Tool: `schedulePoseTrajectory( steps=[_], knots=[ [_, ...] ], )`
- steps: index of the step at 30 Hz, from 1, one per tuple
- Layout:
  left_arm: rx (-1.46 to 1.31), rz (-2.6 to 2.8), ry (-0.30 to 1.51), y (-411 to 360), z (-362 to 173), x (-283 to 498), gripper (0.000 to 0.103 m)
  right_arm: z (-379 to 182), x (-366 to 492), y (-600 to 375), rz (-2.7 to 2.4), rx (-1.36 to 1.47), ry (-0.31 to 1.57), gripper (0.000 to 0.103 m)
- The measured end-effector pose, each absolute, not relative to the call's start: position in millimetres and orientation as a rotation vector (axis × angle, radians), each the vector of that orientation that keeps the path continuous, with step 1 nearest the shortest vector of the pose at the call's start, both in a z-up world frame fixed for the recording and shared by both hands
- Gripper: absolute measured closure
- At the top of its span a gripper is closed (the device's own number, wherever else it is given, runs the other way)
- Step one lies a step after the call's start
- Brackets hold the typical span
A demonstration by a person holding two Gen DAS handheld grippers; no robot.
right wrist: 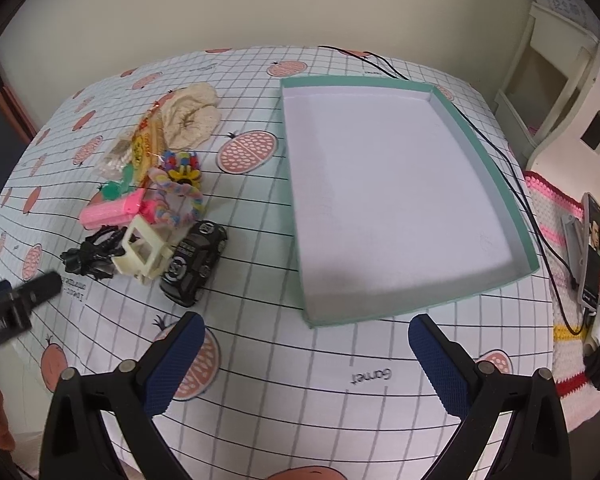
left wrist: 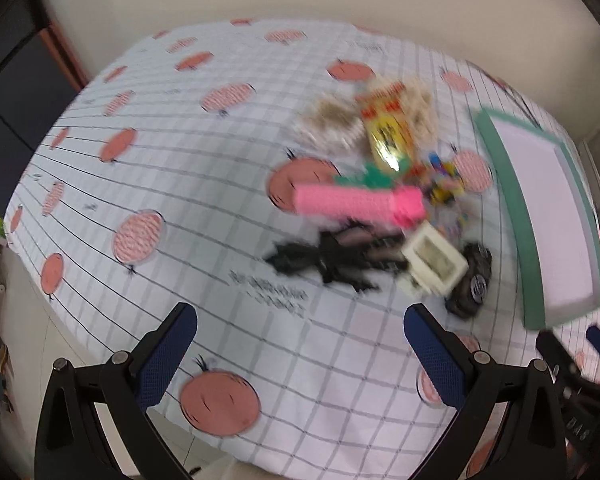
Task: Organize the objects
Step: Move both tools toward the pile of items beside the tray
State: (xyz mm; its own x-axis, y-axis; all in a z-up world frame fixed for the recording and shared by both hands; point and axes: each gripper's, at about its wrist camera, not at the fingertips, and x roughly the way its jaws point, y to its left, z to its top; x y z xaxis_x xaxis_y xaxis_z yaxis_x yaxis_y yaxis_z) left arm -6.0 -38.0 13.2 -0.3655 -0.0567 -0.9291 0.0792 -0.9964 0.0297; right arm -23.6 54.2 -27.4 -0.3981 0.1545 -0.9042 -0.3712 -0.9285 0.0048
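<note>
A pile of small things lies on the checked tablecloth: a pink comb (left wrist: 356,202) (right wrist: 112,211), a black hair clip (left wrist: 328,262) (right wrist: 92,254), a cream toy frame (left wrist: 434,260) (right wrist: 144,254), a black toy car (left wrist: 472,284) (right wrist: 194,262), a yellow snack packet (left wrist: 388,128) (right wrist: 146,146), a cream knitted piece (right wrist: 190,114) and a colourful braided ring (right wrist: 180,196). A shallow green tray (left wrist: 500,160) (right wrist: 496,148) with a white floor stands to their right. My left gripper (left wrist: 300,344) hangs open in front of the pile. My right gripper (right wrist: 306,346) stands open before the tray's near edge.
A black cable (right wrist: 496,148) runs along the tray's right side. A phone on a stand (right wrist: 592,252) and a crocheted mat (right wrist: 556,200) are at the far right. The table's left edge drops off near a dark cabinet (left wrist: 16,92). A white shelf unit (right wrist: 556,80) stands at the back right.
</note>
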Motion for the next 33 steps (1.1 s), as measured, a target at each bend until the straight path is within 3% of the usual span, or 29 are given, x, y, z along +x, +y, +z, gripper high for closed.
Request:
schedulePoseTrajectory(
  steps=[10, 19, 33],
  knots=[
    [1.664, -2.593, 0.368, -70, 17, -18, 0.0, -18, -63, 17, 2.484, -1.501, 0.282, 0.0],
    [1.597, -2.637, 0.475, -93, 15, -33, 0.0, -24, -87, -1, 2.511, -1.493, 0.316, 0.0],
    [1.821, -2.483, 0.014, -70, -28, -54, 0.0, -47, -105, 17, 2.421, -1.554, 0.406, 0.006]
  ],
)
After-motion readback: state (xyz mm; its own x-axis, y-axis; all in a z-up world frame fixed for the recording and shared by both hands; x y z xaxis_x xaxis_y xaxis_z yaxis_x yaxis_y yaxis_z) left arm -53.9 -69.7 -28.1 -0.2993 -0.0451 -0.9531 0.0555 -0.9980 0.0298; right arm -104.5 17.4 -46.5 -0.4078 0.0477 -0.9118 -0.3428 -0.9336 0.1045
